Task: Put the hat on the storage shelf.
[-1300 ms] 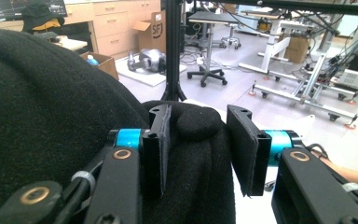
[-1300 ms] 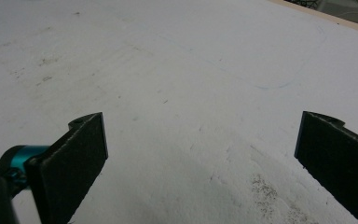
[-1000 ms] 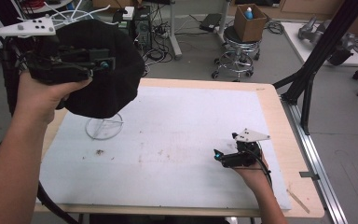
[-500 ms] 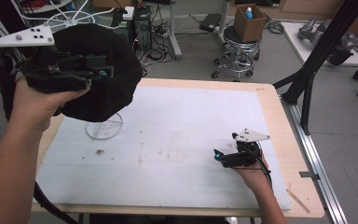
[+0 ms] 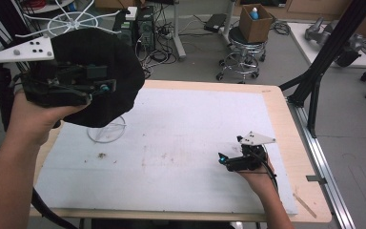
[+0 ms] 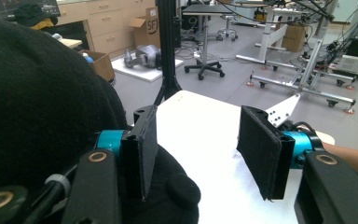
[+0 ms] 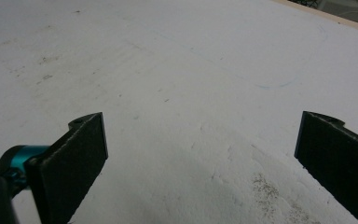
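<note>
Black cloth (image 5: 100, 76) hangs beside the raised left gripper (image 5: 106, 87), fingers apart, empty; right gripper (image 5: 223, 158) wide open, empty.

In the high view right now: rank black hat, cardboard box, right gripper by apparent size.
1. black hat, largest, though held up near the camera, which inflates it.
2. right gripper and cardboard box look alike; the box sits farther off, so unranked.

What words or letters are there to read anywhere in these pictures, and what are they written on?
"SF": dark letters on the side of the cardboard box on the floor, in the left gripper view; a further mark after them is too blurred to read.
Nothing readable on the black hat, the white mat, the left gripper or the right gripper.
</note>
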